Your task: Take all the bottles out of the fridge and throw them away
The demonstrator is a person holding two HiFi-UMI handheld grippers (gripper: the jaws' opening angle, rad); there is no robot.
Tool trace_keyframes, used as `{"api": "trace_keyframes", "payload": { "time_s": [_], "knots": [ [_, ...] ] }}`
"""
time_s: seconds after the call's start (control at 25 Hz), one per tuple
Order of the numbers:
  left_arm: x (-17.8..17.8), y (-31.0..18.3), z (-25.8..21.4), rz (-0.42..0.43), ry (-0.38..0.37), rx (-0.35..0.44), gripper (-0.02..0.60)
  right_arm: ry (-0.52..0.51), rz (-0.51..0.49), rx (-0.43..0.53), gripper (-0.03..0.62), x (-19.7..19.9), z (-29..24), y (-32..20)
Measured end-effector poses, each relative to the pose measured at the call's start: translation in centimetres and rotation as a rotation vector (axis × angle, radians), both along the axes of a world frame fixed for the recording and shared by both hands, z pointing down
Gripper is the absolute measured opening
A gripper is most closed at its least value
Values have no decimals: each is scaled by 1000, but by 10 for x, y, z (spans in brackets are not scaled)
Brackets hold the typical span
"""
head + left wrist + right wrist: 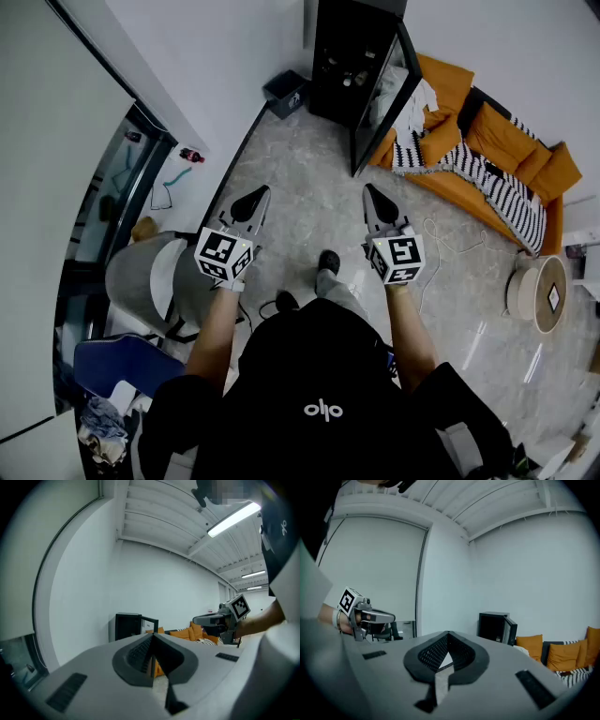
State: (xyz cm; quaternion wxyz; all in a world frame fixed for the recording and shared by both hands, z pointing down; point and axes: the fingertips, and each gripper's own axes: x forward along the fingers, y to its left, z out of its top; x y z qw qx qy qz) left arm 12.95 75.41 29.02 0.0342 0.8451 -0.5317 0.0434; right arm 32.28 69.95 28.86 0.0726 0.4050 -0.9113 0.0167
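1 black fridge (352,56), door open | grey marble floor (300,216) | orange sofa (497,136)

We see a grey stone floor (309,211). On it stand a black fridge (342,66) with its door open, a dark bin (286,92), an orange sofa (497,136) and a round table (547,295).
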Motion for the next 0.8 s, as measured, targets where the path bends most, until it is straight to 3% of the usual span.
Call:
{"api": "trace_keyframes", "payload": {
  "time_s": [0.48,0.8],
  "knots": [
    [37,-91,1,-25,-46,-3,3,20,7,-28,3,42,13,-93],
    [69,-152,2,-36,-70,-21,3,9,-30,7,3,55,16,-160]
  ]
}}
